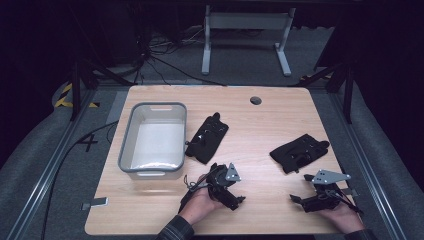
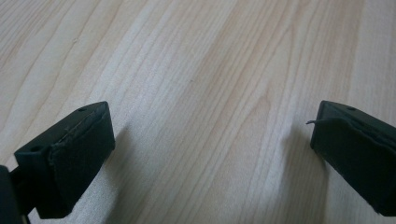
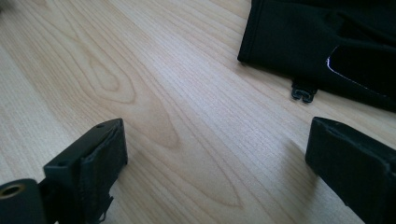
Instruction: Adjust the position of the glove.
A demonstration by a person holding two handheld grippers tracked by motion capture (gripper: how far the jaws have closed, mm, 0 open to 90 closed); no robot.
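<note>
Two black gloves lie on the wooden table (image 1: 260, 125). One glove (image 1: 207, 137) rests beside the grey bin (image 1: 125, 145); the other glove (image 1: 300, 152) lies right of centre. My left gripper (image 1: 236, 192) is held low near the front edge, below the first glove. It is open over bare wood (image 2: 212, 140), with nothing between its jaws. My right gripper (image 1: 300, 189) sits near the front right, just below the second glove. It is open too (image 3: 217, 154), and that glove (image 3: 327, 46), with its small clip (image 3: 303, 91), lies ahead of the jaws without touching them.
The grey bin looks empty and stands at the table's left. A round cable hole (image 1: 256, 100) sits near the far edge. A small grey tab (image 1: 96, 203) sticks out at the front left corner. Bare wood stretches between the two gloves.
</note>
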